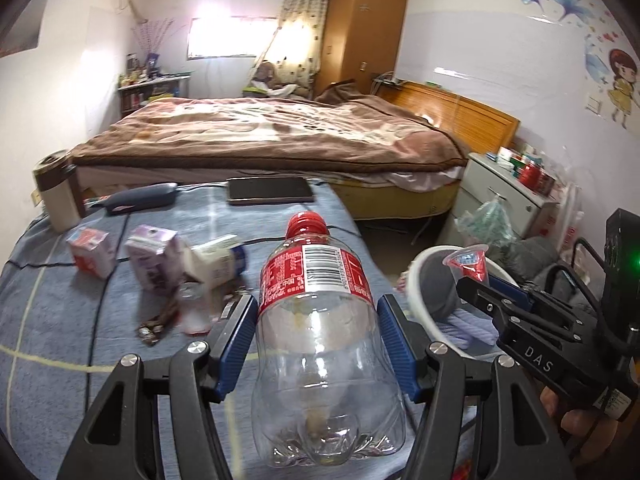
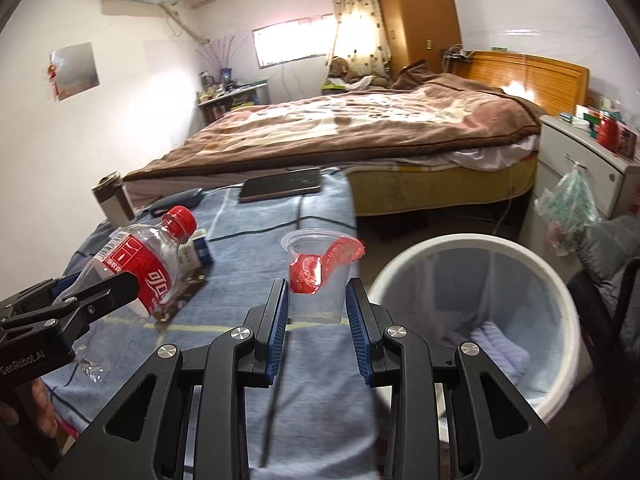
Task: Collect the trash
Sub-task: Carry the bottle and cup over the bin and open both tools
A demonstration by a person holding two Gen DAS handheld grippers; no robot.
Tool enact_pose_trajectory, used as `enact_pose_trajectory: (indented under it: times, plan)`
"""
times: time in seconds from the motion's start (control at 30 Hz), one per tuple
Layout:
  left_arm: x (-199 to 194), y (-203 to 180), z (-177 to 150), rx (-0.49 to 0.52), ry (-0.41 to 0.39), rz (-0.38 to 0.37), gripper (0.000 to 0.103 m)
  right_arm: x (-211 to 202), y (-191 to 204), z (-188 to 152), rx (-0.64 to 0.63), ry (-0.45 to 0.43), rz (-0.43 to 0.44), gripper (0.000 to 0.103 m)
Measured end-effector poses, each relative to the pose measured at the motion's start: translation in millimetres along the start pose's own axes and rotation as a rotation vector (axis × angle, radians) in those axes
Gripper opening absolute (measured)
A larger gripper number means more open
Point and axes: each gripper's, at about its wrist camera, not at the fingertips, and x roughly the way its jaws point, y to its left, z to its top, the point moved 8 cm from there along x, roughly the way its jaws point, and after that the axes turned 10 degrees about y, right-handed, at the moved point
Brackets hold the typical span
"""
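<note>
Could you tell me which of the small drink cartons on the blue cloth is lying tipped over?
The white-and-blue carton, rightmost of the three, is tipped over. The pink carton and the purple carton to its left both stand upright.

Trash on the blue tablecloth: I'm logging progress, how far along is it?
Done: something pale lies in the white round bin. In hand: left gripper holds the clear red-capped plastic bottle; right gripper the clear plastic cup. Left: small cartons.

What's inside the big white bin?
Inside the white bin there is a clear liner and a pale purple bundle. Whatever lies beneath that bundle is hidden.
</note>
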Motion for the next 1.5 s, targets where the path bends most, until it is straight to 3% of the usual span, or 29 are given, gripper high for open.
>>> enact_pose_trajectory:
  times: [0.5,0.87,1.43,1.5]
  plan:
    - [32,-103,13,0.138,0.033,-0.134,0.064,-16,-74,-7,0.097,-0.006,-0.099,0.032]
    - [71,-163,6,0.199,0.113,-0.197,0.064,-5,-119,-25,0.160,0.063,-0.151,0.032]
    - [108,-180,-1,0.182,0.201,-0.216,0.064,17,-146,-35,0.181,0.160,-0.190,0.033]
    - [107,-180,-1,0.187,0.195,-0.215,0.064,18,-148,-35,0.172,0.166,-0.212,0.038]
